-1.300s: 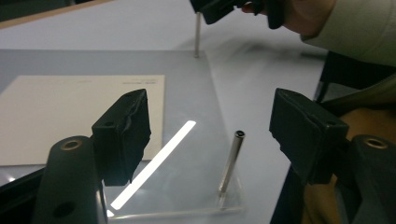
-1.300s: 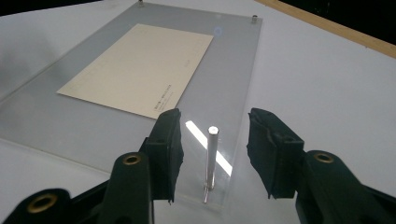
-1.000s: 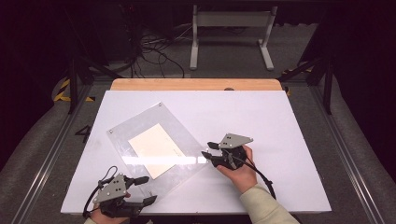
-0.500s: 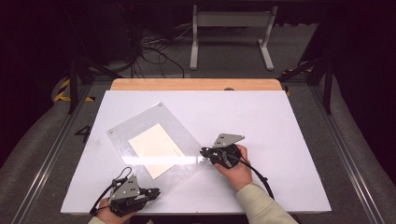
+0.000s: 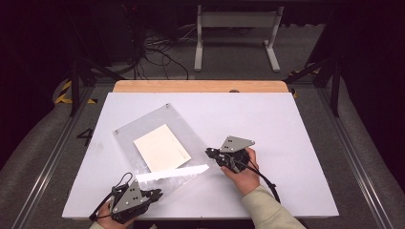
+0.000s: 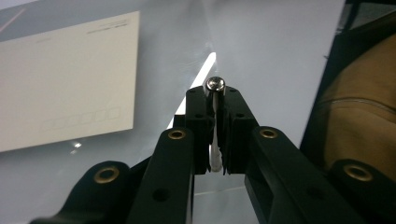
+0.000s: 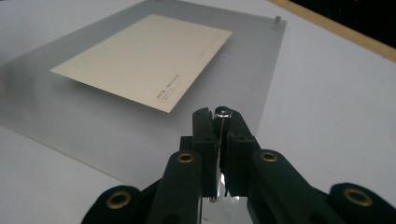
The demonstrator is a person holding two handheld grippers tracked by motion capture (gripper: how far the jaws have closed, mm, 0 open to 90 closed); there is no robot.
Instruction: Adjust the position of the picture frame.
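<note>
A clear acrylic sheet [image 5: 162, 143] lies skewed on the white bench [image 5: 296, 129], with a cream card [image 5: 161, 147] at its middle. The left gripper [image 5: 154, 194] has its fingers [image 6: 201, 121] pressed together on the sheet's near corner, a small metal stud [image 6: 215, 84] showing just past their tips. The right gripper [image 5: 210, 152] has its fingers [image 7: 205, 135] likewise closed on the sheet's edge at another stud [image 7: 222, 111], the card lying beyond and to the left of them.
</note>
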